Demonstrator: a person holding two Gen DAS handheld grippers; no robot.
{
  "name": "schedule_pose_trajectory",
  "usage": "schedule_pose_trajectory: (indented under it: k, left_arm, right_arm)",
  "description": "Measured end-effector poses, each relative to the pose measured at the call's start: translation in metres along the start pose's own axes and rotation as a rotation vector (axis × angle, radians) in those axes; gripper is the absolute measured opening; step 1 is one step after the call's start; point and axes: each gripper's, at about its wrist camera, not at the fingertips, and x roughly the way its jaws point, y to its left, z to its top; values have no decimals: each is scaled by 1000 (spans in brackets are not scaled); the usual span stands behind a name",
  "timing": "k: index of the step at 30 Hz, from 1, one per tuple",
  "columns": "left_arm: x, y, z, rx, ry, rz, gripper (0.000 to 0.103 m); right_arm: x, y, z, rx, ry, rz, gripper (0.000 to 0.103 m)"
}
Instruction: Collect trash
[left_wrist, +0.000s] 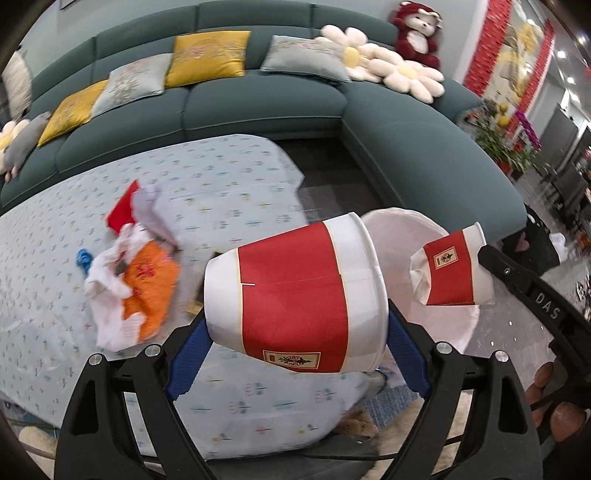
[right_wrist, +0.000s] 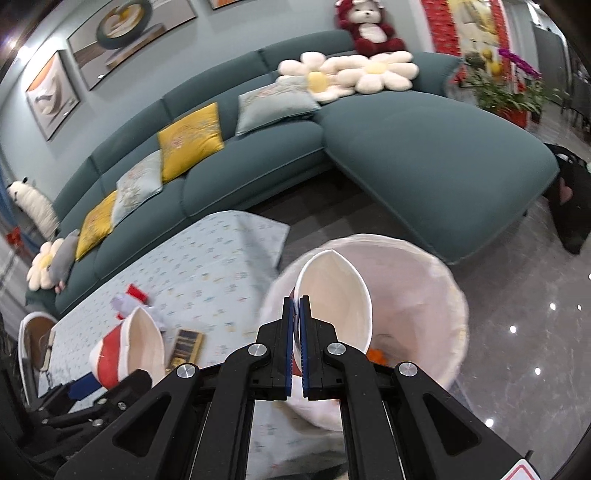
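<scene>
Left gripper: your left gripper stands wide, its blue pads pressed on either side of a red-and-white paper cup; in the right wrist view the same gripper shows at the lower left, carrying that cup.
Left cup: it lies sideways across your fingers, its mouth toward your right, over the near edge of the table.
Right gripper: your right gripper is pinched nearly closed on the wall of a crumpled cup, one pad inside the rim, one outside; from the left wrist it appears as a black arm at the right with that crumpled cup at its tip.
Crumpled cup: it sits straight ahead of your right fingertips, mouth facing you, in front of the open bin.
Bin: the white-lined bin stands just beyond and below your right tool, on the floor beside the table; something orange lies inside it.
Remaining trash: a heap of wrappers, red, white and orange, lies on the table ahead and to the left of your left tool, well apart from it.
Background: a teal sofa runs behind both tools.
</scene>
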Motion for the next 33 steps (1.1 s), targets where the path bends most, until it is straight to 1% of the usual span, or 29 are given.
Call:
schedule_pose_trajectory:
  k: [5, 10, 14, 17, 20, 26, 33]
  left_arm:
    - [14, -29, 4, 52, 33, -41, 83]
    - [24, -50, 8, 74, 59, -90, 83]
    - [31, -65, 9, 116, 67, -105, 83]
    - [38, -73, 10, 118, 80, -114, 84]
    - [44, -75, 12, 111, 96, -126, 83]
    - [47, -78, 13, 110, 96, -127, 84]
    - [42, -68, 11, 92, 80, -104, 84]
  right_arm:
    - [-2, -25, -2, 27, -6, -34, 3]
    - [1, -40, -2, 48, -6, -48, 3]
    - [2, -48, -2, 50, -6, -62, 3]
    - [4, -53, 0, 53, -4, -66, 4]
    - [4, -55, 2, 55, -18, -82, 11]
    - [2, -60, 1, 65, -28, -98, 22]
    - [0, -55, -2, 56, -26, -95, 26]
